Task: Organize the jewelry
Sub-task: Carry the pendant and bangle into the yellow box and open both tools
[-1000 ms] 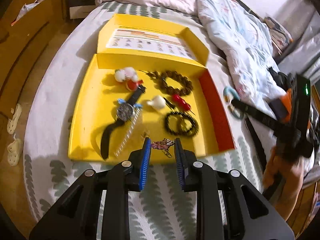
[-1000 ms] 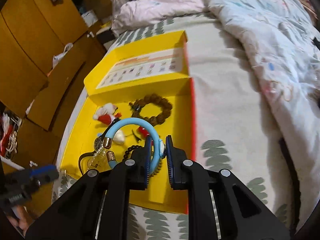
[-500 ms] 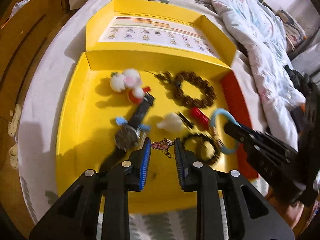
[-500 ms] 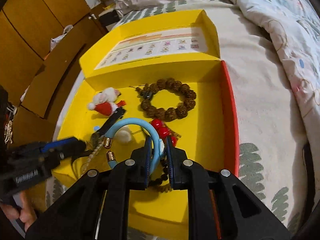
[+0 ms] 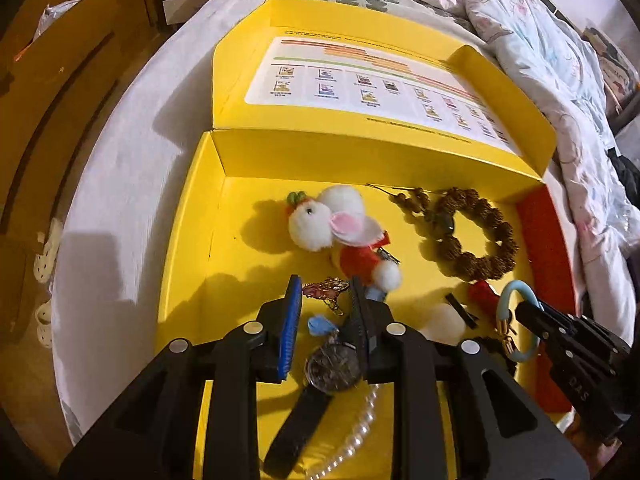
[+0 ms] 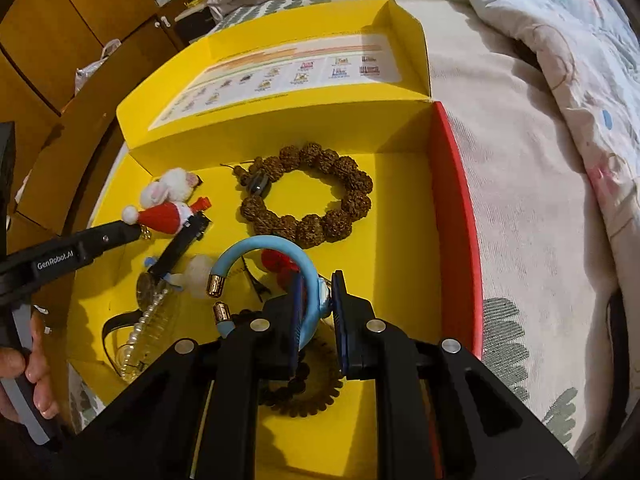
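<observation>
A yellow box [image 5: 188, 240] lies open on the bed and holds jewelry. My left gripper [image 5: 325, 290] is shut on a small pink and gold charm [image 5: 326, 289] and holds it just above the box floor near the plush rabbit [image 5: 332, 222]. My right gripper [image 6: 316, 292] holds a light blue open bangle [image 6: 264, 246] with gold end caps; the jaws stand slightly parted around it. The bangle hangs over a red trinket [image 6: 276, 262] and a dark bead bracelet [image 6: 304, 392]. A brown bead bracelet [image 6: 308, 196] lies further back. A watch [image 5: 332, 366] and pearl strand [image 5: 352, 440] lie under my left gripper.
The box's lid [image 5: 360, 80] with a printed sheet stands open at the back. Its right wall is red [image 6: 456, 220]. A rumpled quilt [image 6: 560, 60] lies right of the box. Wooden cabinets [image 5: 60, 60] stand to the left. A small white charm [image 5: 442, 322] lies in the box.
Both grippers moved forward over the box. The left one carried the charm from the front edge to beside the rabbit. The right one brought the blue bangle lower over the red trinket.
</observation>
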Action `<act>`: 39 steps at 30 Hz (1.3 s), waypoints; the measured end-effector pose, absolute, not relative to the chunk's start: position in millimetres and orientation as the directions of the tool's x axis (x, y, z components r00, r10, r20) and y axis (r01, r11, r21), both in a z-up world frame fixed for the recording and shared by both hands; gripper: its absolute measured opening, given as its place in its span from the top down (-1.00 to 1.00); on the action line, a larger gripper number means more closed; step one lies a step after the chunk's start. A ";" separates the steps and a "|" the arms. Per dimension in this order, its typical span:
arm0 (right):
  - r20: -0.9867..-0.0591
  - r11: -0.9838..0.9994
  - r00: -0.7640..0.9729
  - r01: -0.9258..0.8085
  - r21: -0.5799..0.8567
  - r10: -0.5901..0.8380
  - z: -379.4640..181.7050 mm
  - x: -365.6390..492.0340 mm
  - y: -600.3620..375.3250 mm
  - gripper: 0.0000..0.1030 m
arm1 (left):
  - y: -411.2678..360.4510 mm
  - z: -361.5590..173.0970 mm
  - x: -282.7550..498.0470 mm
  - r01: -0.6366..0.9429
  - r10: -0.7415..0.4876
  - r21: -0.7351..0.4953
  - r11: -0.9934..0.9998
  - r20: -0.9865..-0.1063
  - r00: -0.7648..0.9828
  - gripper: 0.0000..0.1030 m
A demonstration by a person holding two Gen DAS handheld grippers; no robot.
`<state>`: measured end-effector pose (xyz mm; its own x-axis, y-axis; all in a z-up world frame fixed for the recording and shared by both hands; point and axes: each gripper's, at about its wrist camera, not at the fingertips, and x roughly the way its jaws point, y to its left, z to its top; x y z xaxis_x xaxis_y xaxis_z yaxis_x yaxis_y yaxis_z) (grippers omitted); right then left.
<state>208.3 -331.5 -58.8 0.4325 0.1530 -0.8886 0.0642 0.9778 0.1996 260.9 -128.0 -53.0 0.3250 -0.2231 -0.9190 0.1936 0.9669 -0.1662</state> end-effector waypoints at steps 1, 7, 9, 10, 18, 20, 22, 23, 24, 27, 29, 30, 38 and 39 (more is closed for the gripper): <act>-0.891 0.980 0.430 0.068 0.189 0.142 -60.3 208.3 -331.6 0.70 | -129.0 -55.7 261.2 0.196 -0.217 -0.158 0.968 -0.921 0.324 0.53; -0.894 0.979 0.425 0.074 0.189 0.140 -63.8 208.3 -332.6 0.70 | -133.6 -63.8 257.4 0.211 -0.200 -0.137 0.968 -0.927 0.317 0.53; -0.895 0.979 0.423 0.070 0.190 0.143 -63.6 208.0 -331.8 0.69 | -135.1 -64.8 255.4 0.219 -0.199 -0.132 0.967 -0.927 0.317 0.53; -0.895 0.980 0.423 0.070 0.189 0.142 -63.6 208.0 -331.5 0.67 | -136.1 -65.2 254.5 0.225 -0.198 -0.128 0.966 -0.927 0.319 0.52; -0.894 0.983 0.429 0.065 0.170 0.126 -60.5 206.5 -328.3 0.59 | -135.8 -63.9 256.1 0.221 -0.200 -0.134 0.966 -0.928 0.315 0.51; -0.893 0.984 0.433 0.065 0.165 0.122 -58.6 206.0 -328.2 0.59 | -134.1 -61.8 255.2 0.218 -0.200 -0.134 0.967 -0.926 0.319 0.51; -0.890 0.983 0.438 0.062 0.171 0.127 -56.0 204.9 -328.6 0.58 | -134.5 -60.9 254.5 0.219 -0.200 -0.133 0.967 -0.926 0.321 0.49; -0.888 0.983 0.442 0.062 0.173 0.128 -54.2 204.1 -328.8 0.58 | -133.6 -59.1 253.4 0.217 -0.200 -0.133 0.967 -0.924 0.325 0.47; -0.887 0.983 0.444 0.062 0.172 0.127 -53.0 203.7 -328.9 0.57 | -132.8 -57.4 251.9 0.217 -0.201 -0.134 0.967 -0.923 0.327 0.46; -0.884 0.983 0.450 0.060 0.173 0.128 -48.4 201.7 -328.0 0.57 | -132.0 -50.2 246.6 0.220 -0.207 -0.137 0.966 -0.918 0.339 0.40; -0.882 0.984 0.454 0.057 0.168 0.125 -44.9 199.7 -326.7 0.57 | -132.1 -46.1 244.6 0.221 -0.208 -0.136 0.966 -0.913 0.351 0.30; -0.882 0.985 0.455 0.057 0.165 0.121 -43.3 198.8 -325.8 0.56 | -130.8 -42.3 242.6 0.219 -0.207 -0.132 0.967 -0.909 0.362 0.28; -0.870 0.983 0.473 0.042 0.177 0.137 -24.4 184.2 -318.6 0.54 | -120.6 -20.5 220.5 0.218 -0.207 -0.125 0.968 -0.889 0.409 -0.14; -0.871 0.985 0.472 0.037 0.170 0.132 -21.3 181.4 -316.0 0.54 | -119.3 -15.7 213.2 0.217 -0.200 -0.114 0.969 -0.881 0.429 -0.20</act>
<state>181.4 -316.0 -21.3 0.4725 0.1325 -0.8713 0.0374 0.9847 0.1700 213.2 -119.3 -15.7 0.4291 -0.1998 -0.8809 0.2174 0.9694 -0.1139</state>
